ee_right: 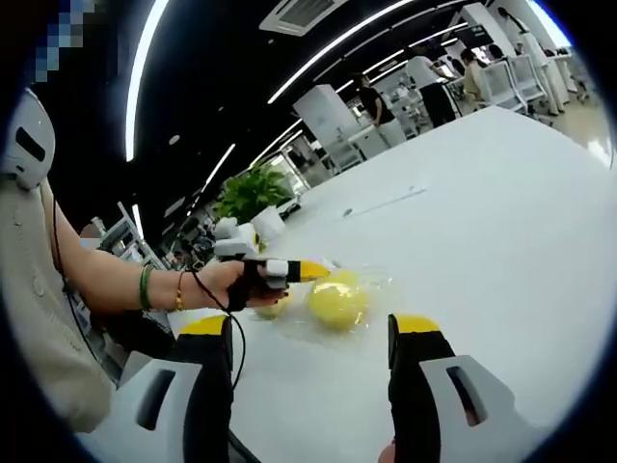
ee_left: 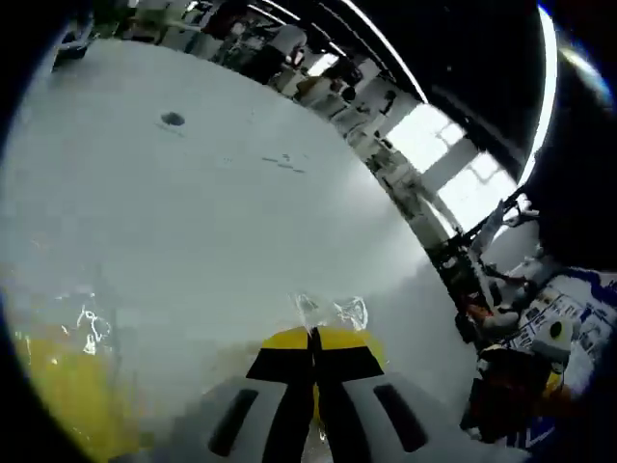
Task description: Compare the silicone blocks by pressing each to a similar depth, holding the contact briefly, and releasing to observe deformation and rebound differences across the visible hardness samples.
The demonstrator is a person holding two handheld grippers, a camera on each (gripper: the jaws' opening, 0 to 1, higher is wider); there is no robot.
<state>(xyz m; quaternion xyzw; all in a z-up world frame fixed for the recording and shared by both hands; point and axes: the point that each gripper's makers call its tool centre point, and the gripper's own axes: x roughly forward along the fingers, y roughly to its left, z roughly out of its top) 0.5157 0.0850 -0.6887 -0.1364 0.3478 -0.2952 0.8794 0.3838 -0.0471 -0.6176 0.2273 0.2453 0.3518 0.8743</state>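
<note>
A round yellow silicone block [ee_right: 339, 303] in clear plastic wrap lies on the white table [ee_right: 482, 222]. The left gripper [ee_right: 307, 271], held by a hand, comes in from the left with its yellow tip touching the top of that block. A second yellow block [ee_right: 275, 309] sits partly hidden under the hand. In the left gripper view the left gripper [ee_left: 313, 336] is shut, its jaws together over the yellow block [ee_left: 366, 345] and crinkled wrap. Another yellow block [ee_left: 67, 386] lies at the lower left. The right gripper [ee_right: 310, 324] stands open, short of the blocks, holding nothing.
A person's sleeve and forearm [ee_right: 106, 280] with bracelets reach in from the left. A small dark mark [ee_left: 172, 119] and a thin line-like item [ee_right: 386, 204] are on the far tabletop. A plant [ee_right: 253, 193], desks, chairs and people stand beyond the table.
</note>
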